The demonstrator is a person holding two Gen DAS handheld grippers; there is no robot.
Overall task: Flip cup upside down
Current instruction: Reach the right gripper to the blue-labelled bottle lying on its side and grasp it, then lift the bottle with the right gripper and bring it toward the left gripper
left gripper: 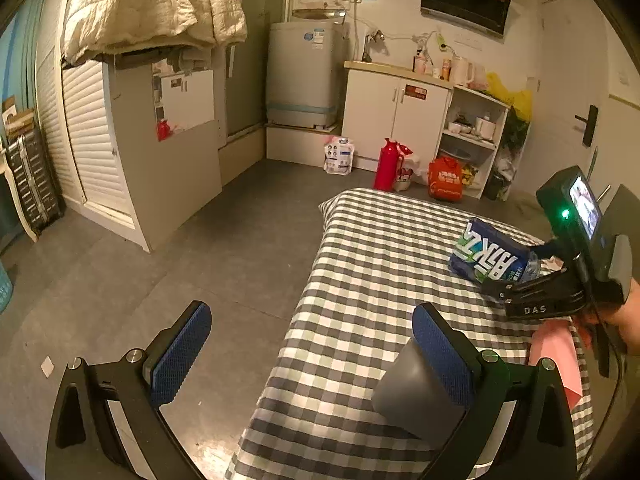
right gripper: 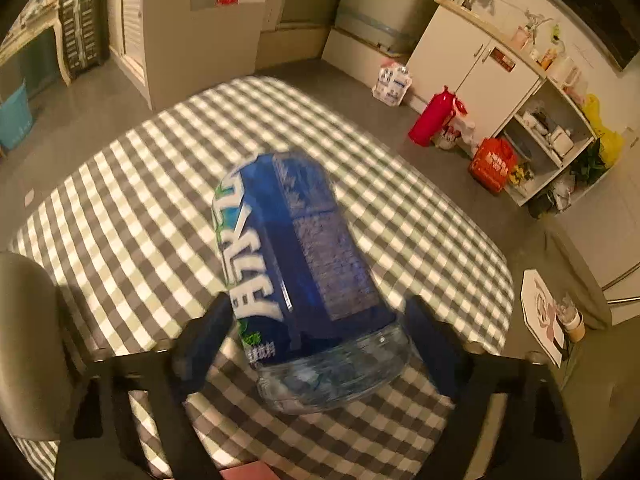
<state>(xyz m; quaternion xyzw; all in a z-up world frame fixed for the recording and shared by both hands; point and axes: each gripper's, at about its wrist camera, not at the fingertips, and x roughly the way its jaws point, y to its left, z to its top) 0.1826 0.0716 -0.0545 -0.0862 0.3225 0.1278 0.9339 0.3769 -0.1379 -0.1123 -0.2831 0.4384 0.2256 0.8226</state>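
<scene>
While tilted above the checked tablecloth (right gripper: 132, 184), pinched near its clear base by the right gripper (right gripper: 320, 332): light, slippery plastic cup (right gripper: 296, 248); left gripper (left gripper: 312, 340) spread, idle.

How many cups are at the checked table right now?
2. A blue-labelled clear cup is tilted in the right tool's grip; a grey cup stands on the checked cloth beside the open left tool's right finger. More may be hidden off-frame.

The right tool (left gripper: 532, 276) bears white letters "DAS" on its black body. The cup's (left gripper: 490, 258) blue label carries large white characters, too distorted to read.
</scene>
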